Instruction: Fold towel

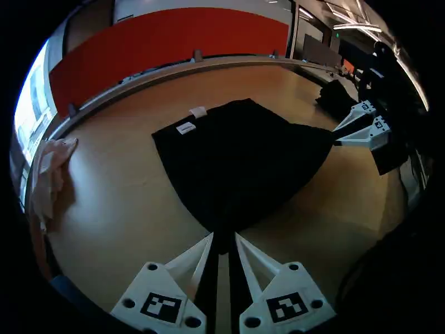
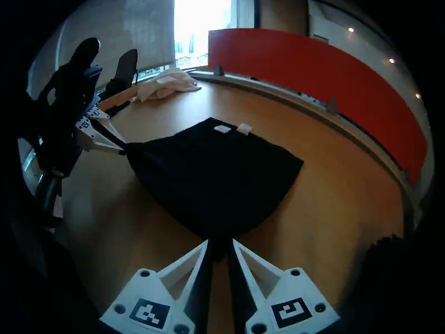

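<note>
Wooden table (image 1: 111, 183), towel (image 1: 239, 161) between jaws

Heavy fisheye distortion is seen in both views, and the table (image 1: 128, 183) edge is bent into an arc near the rim. Daylight is admitted from a window (image 2: 203, 22), blown out to white in the right gripper view and bluish at the far left of the left gripper view. Glare is given off by ceiling strip lights (image 1: 356, 26) at top right. A soft sheen is laid on the wood. The black towel (image 1: 239, 161) is underexposed, so its folds are barely read. A soft shadow is cast beside the pale cloth (image 1: 53, 167). The centre is kept sharp; the edges are dimmed and slightly softened.
</note>
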Motion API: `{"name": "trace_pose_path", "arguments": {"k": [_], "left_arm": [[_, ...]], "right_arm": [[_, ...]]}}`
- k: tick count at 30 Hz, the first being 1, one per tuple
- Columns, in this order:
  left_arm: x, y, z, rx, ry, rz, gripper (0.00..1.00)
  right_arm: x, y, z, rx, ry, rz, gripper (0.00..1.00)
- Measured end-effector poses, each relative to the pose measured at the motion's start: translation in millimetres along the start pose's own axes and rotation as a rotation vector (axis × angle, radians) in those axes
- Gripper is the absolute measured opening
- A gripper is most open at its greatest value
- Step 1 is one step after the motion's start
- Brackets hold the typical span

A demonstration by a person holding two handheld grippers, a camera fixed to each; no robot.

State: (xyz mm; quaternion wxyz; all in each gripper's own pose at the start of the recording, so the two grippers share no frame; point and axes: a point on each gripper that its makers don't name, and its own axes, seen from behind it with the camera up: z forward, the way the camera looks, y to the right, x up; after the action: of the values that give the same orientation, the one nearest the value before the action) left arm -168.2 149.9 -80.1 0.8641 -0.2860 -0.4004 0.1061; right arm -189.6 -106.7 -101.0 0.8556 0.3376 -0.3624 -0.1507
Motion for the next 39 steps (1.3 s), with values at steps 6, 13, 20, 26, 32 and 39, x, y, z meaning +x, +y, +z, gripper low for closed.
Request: {"name": "trace_pose_path", "arguments": {"k": [6,13,20,26,32,39], "left_arm": [[6,3.9,-12.1,-0.001,0.010,-0.016,0.11],[13,8.9,-30.1,-0.010,0.023,-0.043,0.11],[18,12.7,-47.4,-0.013,0.029,-0.069,0.11],[20,15.3,-59.1,-0.013,0.027,-0.075,0.11],[23,16.0,-68.2,-0.012,0.028,-0.074,0.11],[25,20.0,-76.0,-0.020,0.031,-0.087,0.11]], "right_arm": [[12,-1,-13.4,0.000,0.017,-0.004,0.16],[21,-3,-27.1,-0.001,0.021,-0.024,0.16],[27,-9,-41.4,0.005,0.025,-0.028,0.16],[31,-13,-53.5,0.009,0.027,-0.034,0.16],[37,-18,-62.4,0.014,0.033,-0.034,0.16],[40,-22,-69.1,0.016,0.034,-0.033,0.16]]}}
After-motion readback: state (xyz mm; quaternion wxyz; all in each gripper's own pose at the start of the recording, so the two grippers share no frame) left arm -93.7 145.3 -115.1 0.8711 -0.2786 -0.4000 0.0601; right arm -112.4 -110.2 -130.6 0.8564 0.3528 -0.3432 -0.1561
